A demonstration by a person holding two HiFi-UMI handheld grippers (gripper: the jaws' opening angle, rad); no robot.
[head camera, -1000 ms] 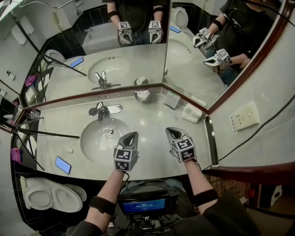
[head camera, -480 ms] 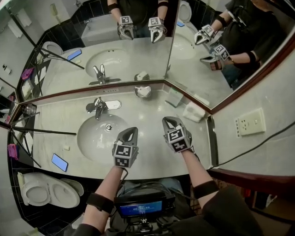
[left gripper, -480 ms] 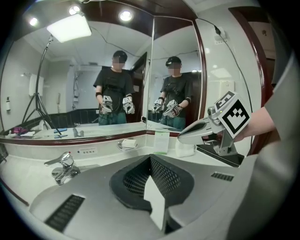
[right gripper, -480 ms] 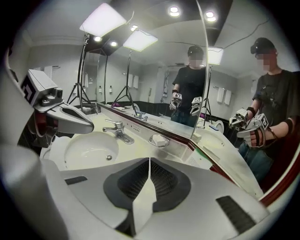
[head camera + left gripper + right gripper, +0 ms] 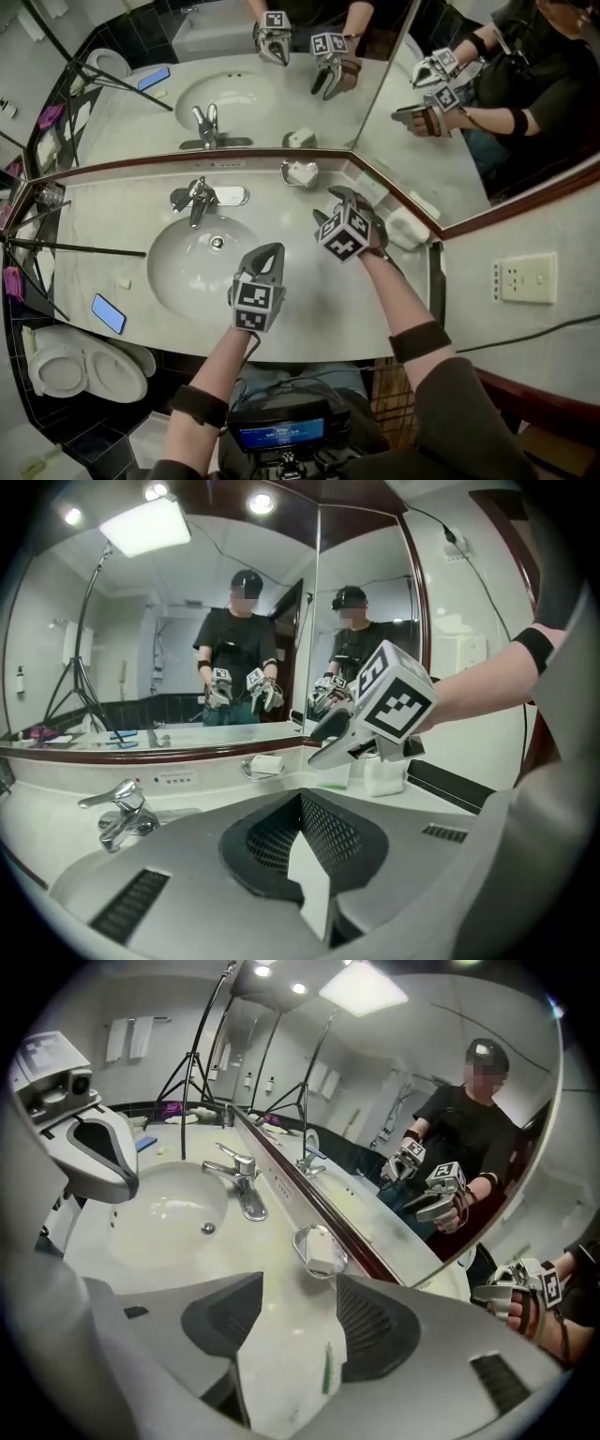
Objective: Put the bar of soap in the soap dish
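A chrome wire soap dish (image 5: 286, 169) (image 5: 302, 1238) stands at the back of the counter, and a white block (image 5: 303, 174) (image 5: 323, 1256) lies in it. To its right, a white packet with a green stripe (image 5: 295, 1372) lies on the counter between the jaws of my right gripper (image 5: 349, 202) (image 5: 291, 1335). Those jaws have just been opening and stand wide, with the pads not pressing on the packet. My left gripper (image 5: 269, 258) (image 5: 309, 883) is shut and empty over the counter in front of the sink.
The basin (image 5: 192, 262) and chrome faucet (image 5: 197, 199) fill the counter's left half. A white folded item (image 5: 410, 229) sits in the right corner. A phone (image 5: 107, 313) lies at the front left edge. Mirrors (image 5: 281, 94) back the counter, and tripod legs (image 5: 75, 248) cross the left side.
My right gripper has moved back toward the mirror corner beside the soap dish, rolled over and opened its jaws. My left gripper has shifted only a little.
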